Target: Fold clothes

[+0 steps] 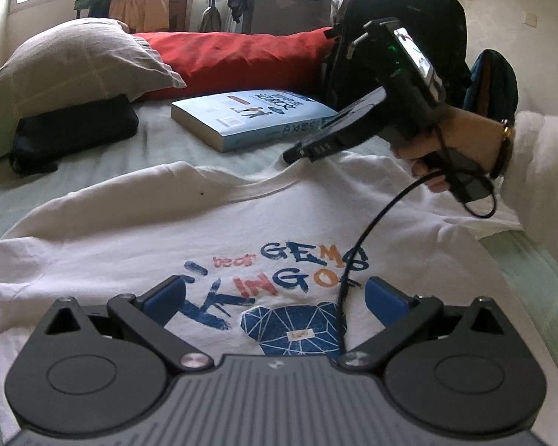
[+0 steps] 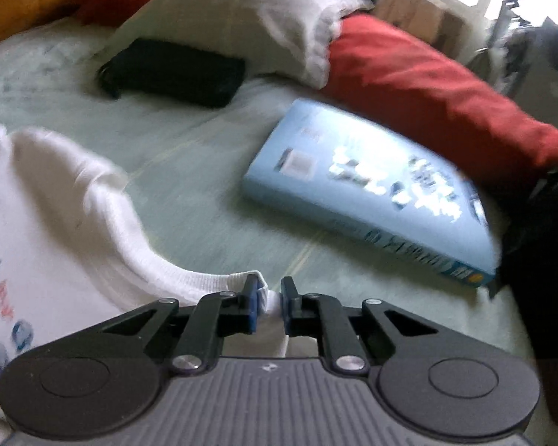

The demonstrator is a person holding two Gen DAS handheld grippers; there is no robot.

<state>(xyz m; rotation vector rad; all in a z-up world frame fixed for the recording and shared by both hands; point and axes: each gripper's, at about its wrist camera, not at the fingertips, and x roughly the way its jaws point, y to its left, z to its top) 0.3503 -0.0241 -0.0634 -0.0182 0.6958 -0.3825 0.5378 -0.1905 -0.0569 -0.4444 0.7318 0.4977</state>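
Note:
A white T-shirt [image 1: 137, 230] with a blue and orange print lies spread on the pale green bed [image 1: 93, 171], collar toward the far side. My left gripper [image 1: 275, 295] hangs open over the printed chest, nothing between its blue pads. My right gripper [image 2: 269, 303] is shut on the ribbed collar edge of the T-shirt [image 2: 55, 200]; white fabric is bunched between its pads. In the left wrist view the right gripper [image 1: 294, 155] reaches in from the right, held by a hand [image 1: 461, 137], its tip at the collar.
A light blue book [image 1: 249, 115] lies on the bed beyond the collar, also near my right gripper as the book [image 2: 368, 189]. A black pouch [image 1: 74, 130], a beige pillow [image 1: 74, 59] and a red cushion [image 1: 238, 55] line the far side. A black cable [image 1: 364, 238] hangs over the shirt.

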